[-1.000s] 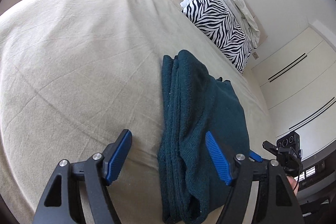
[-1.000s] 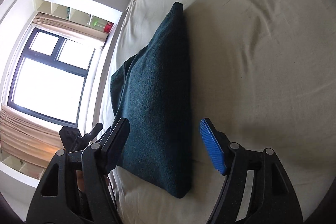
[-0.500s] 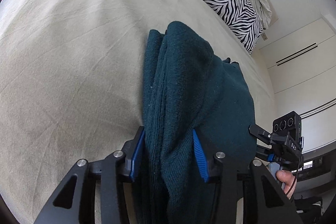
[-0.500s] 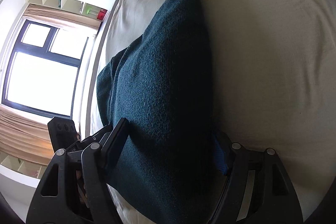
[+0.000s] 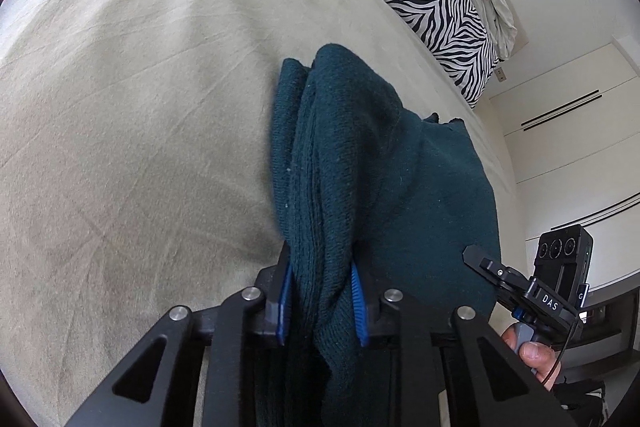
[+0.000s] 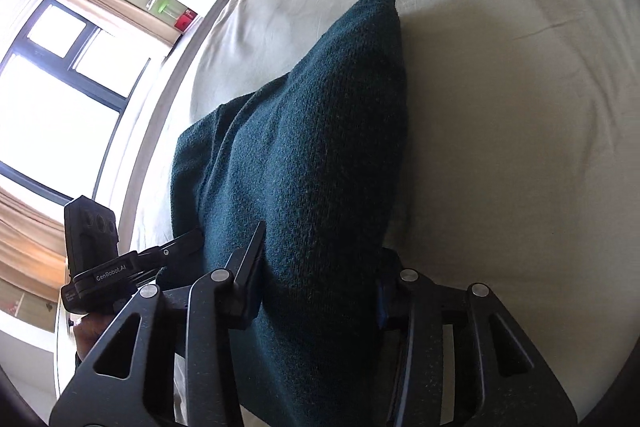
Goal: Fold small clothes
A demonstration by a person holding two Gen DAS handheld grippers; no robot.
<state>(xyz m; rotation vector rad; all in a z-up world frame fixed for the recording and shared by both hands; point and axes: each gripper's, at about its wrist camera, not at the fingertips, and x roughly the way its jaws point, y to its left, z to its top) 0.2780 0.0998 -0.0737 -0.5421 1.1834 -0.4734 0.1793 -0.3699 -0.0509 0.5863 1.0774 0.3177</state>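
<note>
A dark teal knitted garment (image 5: 384,179), already folded into a long narrow stack, lies on a bed (image 5: 132,115) covered with a beige sheet. Both tongs are clamped on its near end. In the left wrist view, the left tongs (image 5: 320,301) at 6 o'clock pinch a thick bunch of layers between blue pads. In the right wrist view, the right tongs (image 6: 320,267) at 6 o'clock grip the same near end of the garment (image 6: 312,155), their fingers pressed into the knit on both sides. The other handheld device shows at 4 o'clock in the left view and 8 o'clock in the right.

The step in hand looks like the last fold: taking the near end up and over toward the far end at 12 o'clock. That move probably calls for lifting both tongs together at equal height, so the layers stay aligned.

A zebra-striped pillow (image 5: 436,7) sits at 1 o'clock. No containers are visible.
</note>
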